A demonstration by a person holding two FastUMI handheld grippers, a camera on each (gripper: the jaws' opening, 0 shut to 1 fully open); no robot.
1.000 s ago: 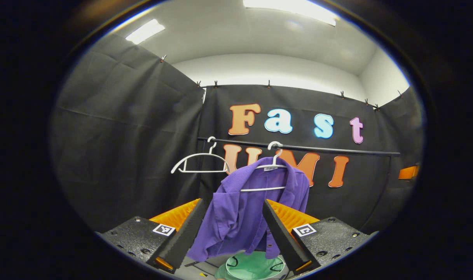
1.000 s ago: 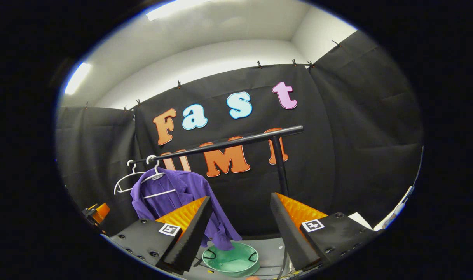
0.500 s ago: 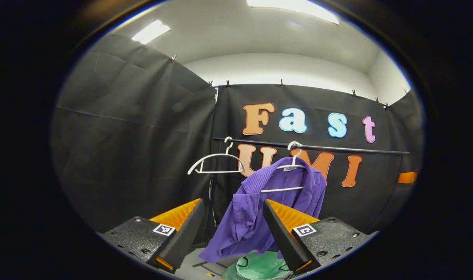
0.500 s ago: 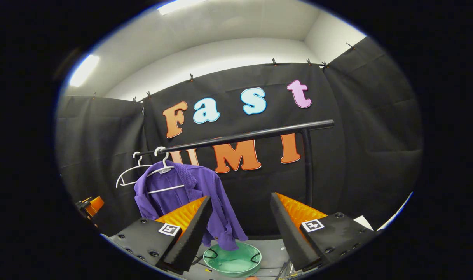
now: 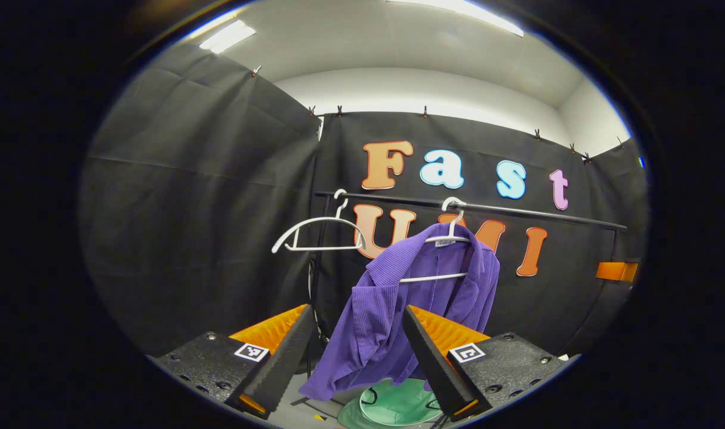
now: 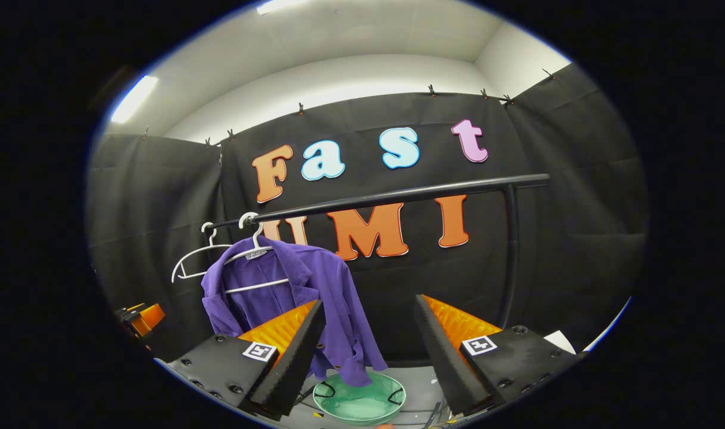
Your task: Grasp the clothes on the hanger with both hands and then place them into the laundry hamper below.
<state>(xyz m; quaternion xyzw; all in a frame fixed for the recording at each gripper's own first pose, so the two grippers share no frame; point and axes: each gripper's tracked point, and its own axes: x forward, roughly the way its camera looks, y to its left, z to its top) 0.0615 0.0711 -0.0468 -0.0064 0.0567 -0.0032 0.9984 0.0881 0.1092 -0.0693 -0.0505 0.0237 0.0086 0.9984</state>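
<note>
Both tongs, left tongs (image 5: 350,351) and right tongs (image 6: 368,351), spread wide, short of the purple shirt (image 5: 398,310) hanging over the green hamper (image 6: 359,400), ready to drop in.

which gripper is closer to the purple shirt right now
Left. The left gripper faces the shirt head on, fingers framing it. The right gripper is farther, with the shirt off to its left.
</note>
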